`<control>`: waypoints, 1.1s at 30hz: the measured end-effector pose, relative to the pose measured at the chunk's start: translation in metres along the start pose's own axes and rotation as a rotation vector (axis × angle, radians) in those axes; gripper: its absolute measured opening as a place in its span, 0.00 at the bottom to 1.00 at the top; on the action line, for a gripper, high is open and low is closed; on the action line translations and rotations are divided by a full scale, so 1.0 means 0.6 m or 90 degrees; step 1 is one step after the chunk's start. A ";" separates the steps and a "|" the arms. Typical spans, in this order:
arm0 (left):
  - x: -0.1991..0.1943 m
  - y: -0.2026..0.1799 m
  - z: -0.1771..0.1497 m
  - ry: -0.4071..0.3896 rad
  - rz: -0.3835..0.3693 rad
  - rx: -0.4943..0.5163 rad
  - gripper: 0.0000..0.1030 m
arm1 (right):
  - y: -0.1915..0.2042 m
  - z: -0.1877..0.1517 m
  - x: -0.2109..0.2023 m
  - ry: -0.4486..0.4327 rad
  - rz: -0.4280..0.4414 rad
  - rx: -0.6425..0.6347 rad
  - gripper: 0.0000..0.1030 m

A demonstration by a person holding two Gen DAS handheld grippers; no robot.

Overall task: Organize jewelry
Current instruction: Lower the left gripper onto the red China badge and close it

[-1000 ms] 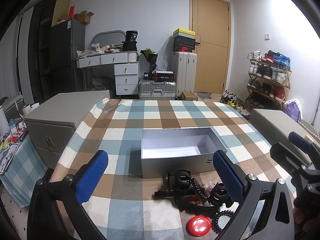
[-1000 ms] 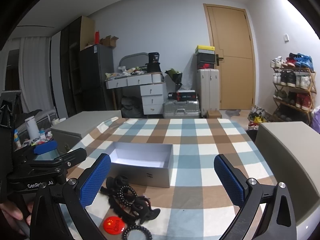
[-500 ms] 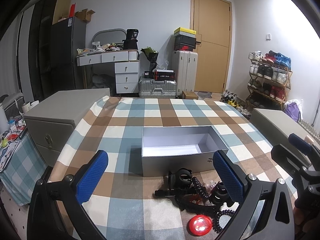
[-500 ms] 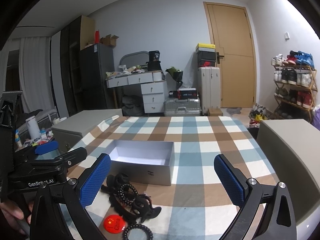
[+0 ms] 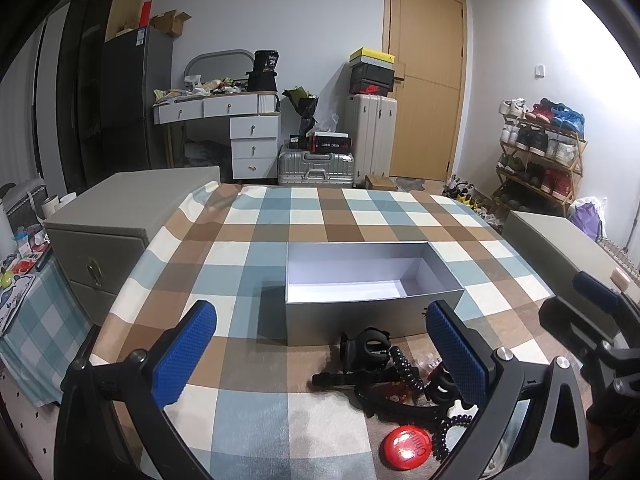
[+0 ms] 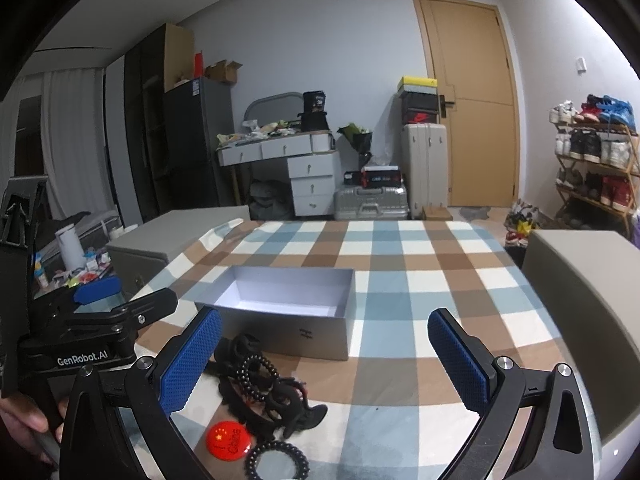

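A grey open box [image 5: 372, 316] [image 6: 288, 334] with a white, empty inside sits on the checked tablecloth. In front of it lies a heap of black accessories [image 5: 384, 376] [image 6: 264, 388]: a claw clip [image 5: 366, 350], a beaded bracelet [image 6: 256, 372], a coiled hair tie [image 6: 278, 460] and a round red badge [image 5: 405, 445] [image 6: 229, 443]. My left gripper [image 5: 320, 354] hovers open above the near table, the heap by its right finger. My right gripper [image 6: 326, 356] is open too, with the heap at its left finger. Neither holds anything.
Grey drawer units stand at the table's left [image 5: 120, 216] and right [image 6: 588, 300]. Behind are a desk [image 5: 224, 120], suitcases [image 5: 370, 140], a door [image 5: 422, 80] and a shoe rack [image 5: 540, 156]. A hand [image 6: 24, 424] holds the left gripper's handle.
Both views have shifted only slightly; the box and the heap sit a touch lower in each frame. Both grippers stay open and nothing on the table has moved.
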State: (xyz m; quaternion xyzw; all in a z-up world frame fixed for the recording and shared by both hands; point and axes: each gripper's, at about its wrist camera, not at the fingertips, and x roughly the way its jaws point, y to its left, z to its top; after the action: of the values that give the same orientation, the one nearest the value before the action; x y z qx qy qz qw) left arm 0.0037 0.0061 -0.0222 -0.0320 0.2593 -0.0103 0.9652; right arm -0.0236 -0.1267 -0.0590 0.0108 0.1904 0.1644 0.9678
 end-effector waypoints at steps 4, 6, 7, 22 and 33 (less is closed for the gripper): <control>0.007 0.006 -0.007 0.012 0.001 -0.004 0.99 | -0.003 -0.016 0.020 0.036 0.018 0.013 1.00; 0.010 0.010 -0.011 0.017 0.002 -0.008 0.99 | -0.006 -0.024 0.032 0.060 0.029 0.020 1.00; 0.012 0.013 -0.012 0.021 0.002 -0.010 0.99 | -0.007 -0.028 0.036 0.070 0.036 0.024 1.00; 0.032 0.055 -0.038 0.075 0.010 -0.042 0.99 | -0.007 -0.085 0.102 0.215 0.127 0.077 0.85; 0.035 0.068 -0.046 0.096 -0.027 -0.052 0.99 | -0.012 -0.096 0.114 0.249 0.134 0.087 0.48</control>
State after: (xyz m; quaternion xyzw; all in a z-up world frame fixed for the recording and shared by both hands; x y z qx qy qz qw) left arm 0.0083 0.0442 -0.0596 -0.0759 0.3307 -0.0228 0.9404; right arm 0.0168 -0.1138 -0.1379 0.0640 0.3832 0.2501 0.8869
